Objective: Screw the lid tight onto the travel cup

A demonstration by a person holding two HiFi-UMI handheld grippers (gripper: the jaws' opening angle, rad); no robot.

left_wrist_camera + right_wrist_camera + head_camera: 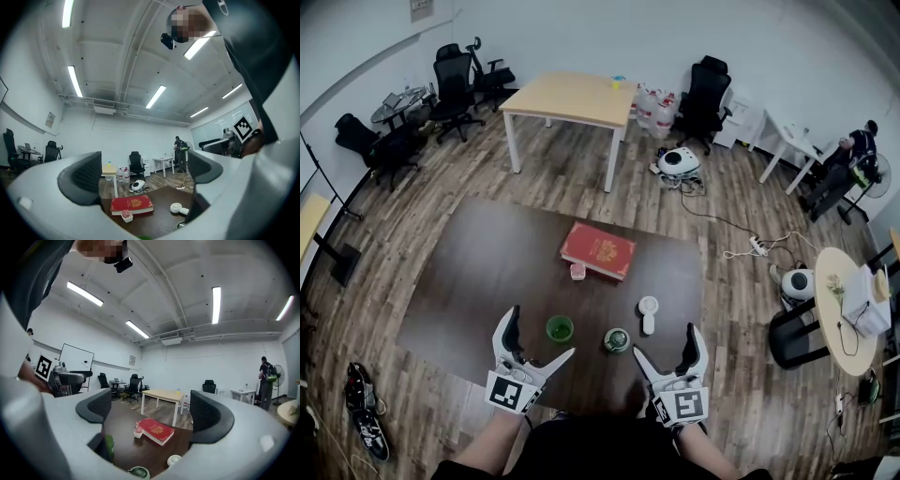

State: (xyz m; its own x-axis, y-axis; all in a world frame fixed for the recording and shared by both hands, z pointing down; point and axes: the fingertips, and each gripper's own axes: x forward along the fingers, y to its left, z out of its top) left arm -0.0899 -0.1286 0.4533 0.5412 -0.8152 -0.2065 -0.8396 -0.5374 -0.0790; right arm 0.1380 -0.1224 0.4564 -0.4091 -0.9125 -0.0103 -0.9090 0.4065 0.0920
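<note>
- Looking down in the head view, both tools hover over the near edge of the dark table (469,281). The left gripper (544,331) and the right gripper (666,339) each have their jaws spread wide, with nothing between them.
- The green travel cup (560,328) stands upright and uncovered just beyond the left gripper. Its round lid (617,339) lies flat on the table to the cup's right, near it but apart.
- A white hand fan (648,314) lies just past the lid. Farther back are a red book (598,249) and a small pot (577,271) touching the book's near corner.
- In the left gripper view, the left gripper (143,173) is fully open and holds nothing. Between its pads the book (132,204), pot (126,216) and fan (176,208) show on the table.
- In the right gripper view, the right gripper (154,411) is likewise wide open and empty. The cup (108,446) shows low at the left, partly behind the left jaw. The lid (138,472) sits at the bottom edge, with the fan (174,460) to its right and the book (156,430) beyond.
</note>
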